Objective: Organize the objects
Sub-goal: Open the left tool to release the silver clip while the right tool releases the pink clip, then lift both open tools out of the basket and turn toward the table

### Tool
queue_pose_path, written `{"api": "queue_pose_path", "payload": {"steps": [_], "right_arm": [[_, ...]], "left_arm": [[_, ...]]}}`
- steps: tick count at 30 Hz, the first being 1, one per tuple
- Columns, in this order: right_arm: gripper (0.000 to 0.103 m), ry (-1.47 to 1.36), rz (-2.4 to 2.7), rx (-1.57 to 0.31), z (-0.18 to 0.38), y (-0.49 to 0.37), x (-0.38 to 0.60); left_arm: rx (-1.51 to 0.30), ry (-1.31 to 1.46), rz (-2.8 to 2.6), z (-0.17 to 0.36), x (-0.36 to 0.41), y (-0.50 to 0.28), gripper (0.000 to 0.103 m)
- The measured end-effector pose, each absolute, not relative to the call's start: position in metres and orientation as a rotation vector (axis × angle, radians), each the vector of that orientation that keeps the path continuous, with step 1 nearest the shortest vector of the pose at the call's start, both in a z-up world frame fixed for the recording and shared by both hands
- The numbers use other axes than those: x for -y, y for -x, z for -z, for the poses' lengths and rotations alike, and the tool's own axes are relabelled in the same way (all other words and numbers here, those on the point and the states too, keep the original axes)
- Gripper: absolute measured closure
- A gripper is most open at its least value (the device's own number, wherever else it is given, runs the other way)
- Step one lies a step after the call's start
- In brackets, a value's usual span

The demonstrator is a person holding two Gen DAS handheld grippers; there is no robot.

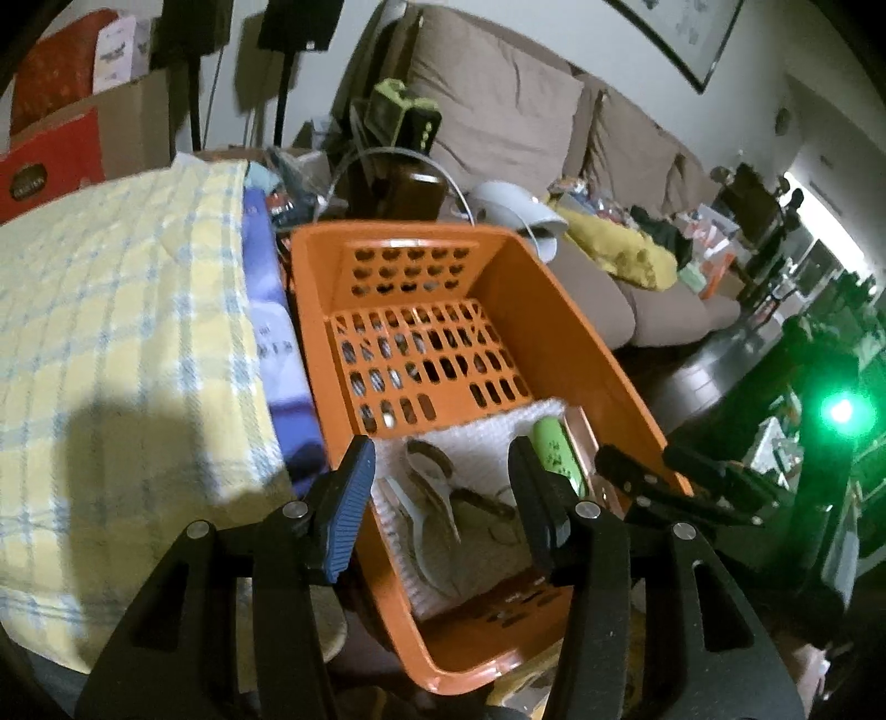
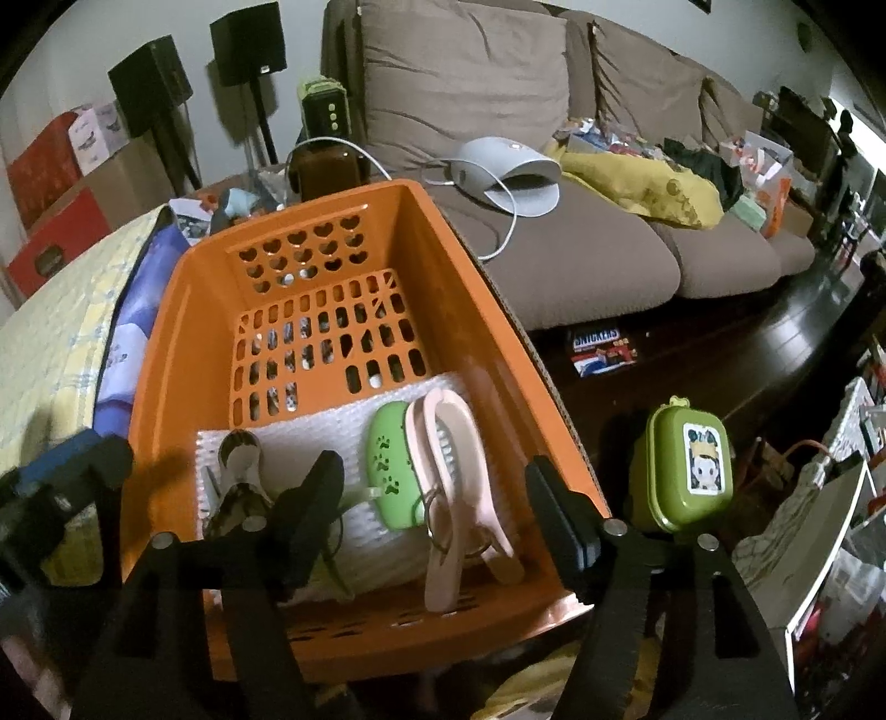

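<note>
While both tools hover over the orange perforated plastic basket (image 2: 476, 310) | right gripper (image 2: 434, 512) wide, empty | pale pink plastic clip (image 2: 448, 487) directly beneath it, long axis along the fingers (left gripper (image 1: 443, 498) half-open, empty, farther off) | right hand nearer.

Brown sofa (image 2: 554, 111), two black speakers (image 2: 243, 41), red boxes (image 2: 55, 232), yellow checked cloth (image 1: 111, 304), framed picture (image 1: 681, 33)

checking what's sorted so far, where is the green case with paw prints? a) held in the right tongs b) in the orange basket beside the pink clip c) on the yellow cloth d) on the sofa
b, the green case lies on the white padding inside the orange basket, right against the pink clip.
</note>
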State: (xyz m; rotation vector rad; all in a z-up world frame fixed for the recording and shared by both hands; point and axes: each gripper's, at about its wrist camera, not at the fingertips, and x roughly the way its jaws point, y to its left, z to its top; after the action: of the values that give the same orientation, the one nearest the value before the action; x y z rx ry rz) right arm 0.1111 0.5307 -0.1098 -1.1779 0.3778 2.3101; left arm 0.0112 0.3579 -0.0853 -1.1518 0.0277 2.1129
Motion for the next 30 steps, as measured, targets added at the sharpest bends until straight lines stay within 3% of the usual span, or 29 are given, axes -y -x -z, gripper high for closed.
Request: {"api": "queue_pose_path", "payload": {"steps": [3, 5, 17, 23, 30], "right_arm": [[0.032, 1.165, -2.319, -0.368, 0.107, -0.11, -0.529], [0.032, 1.153, -2.328, -0.362, 0.105, -0.111, -0.528], [0.031, 1.08, -2.375, -0.379, 0.095, -0.114, -0.525], [0.018, 0.977, -2.432, -0.332, 0.081, -0.117, -0.517], [0.013, 0.915, -2.462, -0.321, 0.074, -0.119, -0.515]], "left_arm": [[-0.009, 1.134, -2.119, 0.075, -0.352, -0.009, 0.055], [-0.005, 1.119, -2.127, 0.07, -0.348, -0.008, 0.045], [-0.083, 1.024, -2.153, 0.049, -0.342, -0.019, 0.044], [-0.071, 0.972, -2.165, 0.04, -0.331, -0.02, 0.032], [-0.058, 0.884, -2.161, 0.026, -0.322, -0.025, 0.026]]}}
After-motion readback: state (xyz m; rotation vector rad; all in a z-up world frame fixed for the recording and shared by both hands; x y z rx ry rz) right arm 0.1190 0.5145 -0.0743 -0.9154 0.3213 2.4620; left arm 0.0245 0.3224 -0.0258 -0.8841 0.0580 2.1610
